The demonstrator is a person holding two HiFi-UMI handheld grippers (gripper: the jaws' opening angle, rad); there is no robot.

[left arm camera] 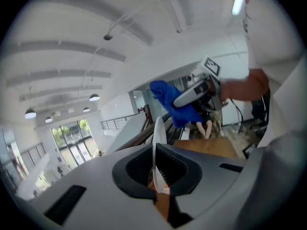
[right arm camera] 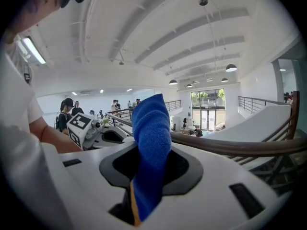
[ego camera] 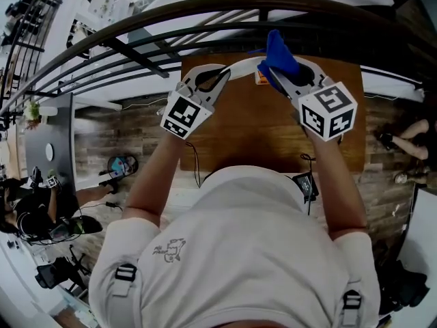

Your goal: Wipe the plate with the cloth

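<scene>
Lower rim of plate (left arm camera: 158, 138) lost btwn left gripper (left arm camera: 156, 169) jaws. Bottom of cloth (right arm camera: 151, 143) sunk in right gripper (right arm camera: 147, 171) recess. Near edge of table (ego camera: 252, 128) hidden by person's torso (ego camera: 239, 251).

Bright, even daylight fills all three pictures, and shadows are faint. In the left gripper view tall windows (left arm camera: 72, 138) at eight o'clock wash out white, and a strip light (left arm camera: 236, 4) glares at one o'clock. Fisheye distortion bends the railing (ego camera: 205, 7) in the head view and blackens every corner. The cloth (right arm camera: 151, 147) looks sharp, though its lower end nearest the lens blurs.
</scene>
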